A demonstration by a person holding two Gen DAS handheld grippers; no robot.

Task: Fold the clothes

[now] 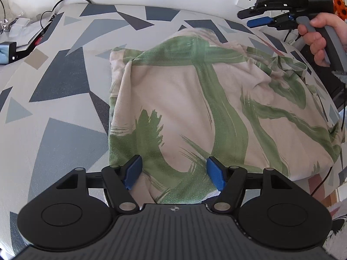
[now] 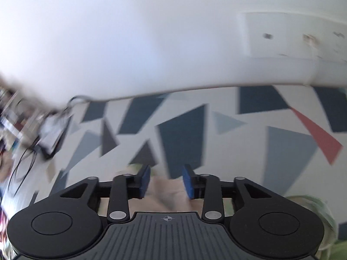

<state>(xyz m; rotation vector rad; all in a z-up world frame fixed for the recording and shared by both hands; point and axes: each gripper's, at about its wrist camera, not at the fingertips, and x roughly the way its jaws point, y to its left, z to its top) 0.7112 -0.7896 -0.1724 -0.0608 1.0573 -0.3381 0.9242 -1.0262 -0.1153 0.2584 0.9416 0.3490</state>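
A cream garment with green brush strokes [image 1: 195,108] lies folded into a rough rectangle on the patterned cover. My left gripper [image 1: 173,173] is open over its near edge, with cloth showing between the blue pads but not pinched. The right gripper [image 1: 249,18] hangs in the air past the garment's far right corner, held by a hand [image 1: 318,41], its fingers a small way apart and empty. In the blurred right wrist view that same gripper [image 2: 166,182] stands open above a strip of the cream cloth [image 2: 162,195], facing the wall.
The cover [image 1: 54,112] is white with blue, grey and red triangles. Cables and small devices [image 1: 26,41] lie at its far left corner. A white wall [image 2: 151,32] with a pale plate [image 2: 292,36] rises behind. Orange flowers [image 1: 340,6] show at far right.
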